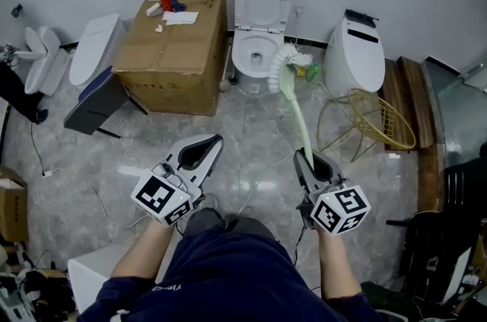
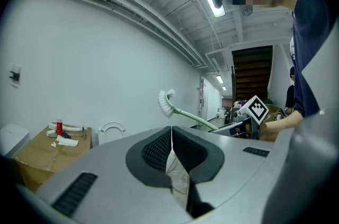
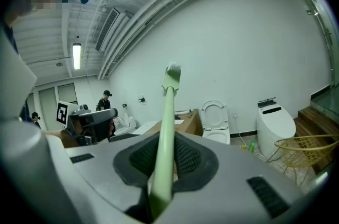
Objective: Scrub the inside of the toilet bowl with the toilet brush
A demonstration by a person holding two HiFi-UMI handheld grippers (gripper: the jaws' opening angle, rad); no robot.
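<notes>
A white toilet (image 1: 257, 46) with its lid up stands against the far wall, its bowl open to view. My right gripper (image 1: 310, 154) is shut on the pale green handle of the toilet brush (image 1: 298, 115). The handle (image 3: 166, 138) runs up between the jaws to the white bristle head (image 1: 281, 63), which hangs in the air just right of the bowl's rim. My left gripper (image 1: 211, 143) is shut with nothing in it, held low over the floor left of the brush. In the left gripper view the brush (image 2: 168, 104) and the toilet (image 2: 111, 132) show ahead.
A large cardboard box (image 1: 175, 46) with small items on top stands left of the toilet. A second white toilet (image 1: 354, 54) and a gold wire basket (image 1: 373, 119) are to the right. Cables trail over the marble floor (image 1: 251, 138). More fixtures sit at far left.
</notes>
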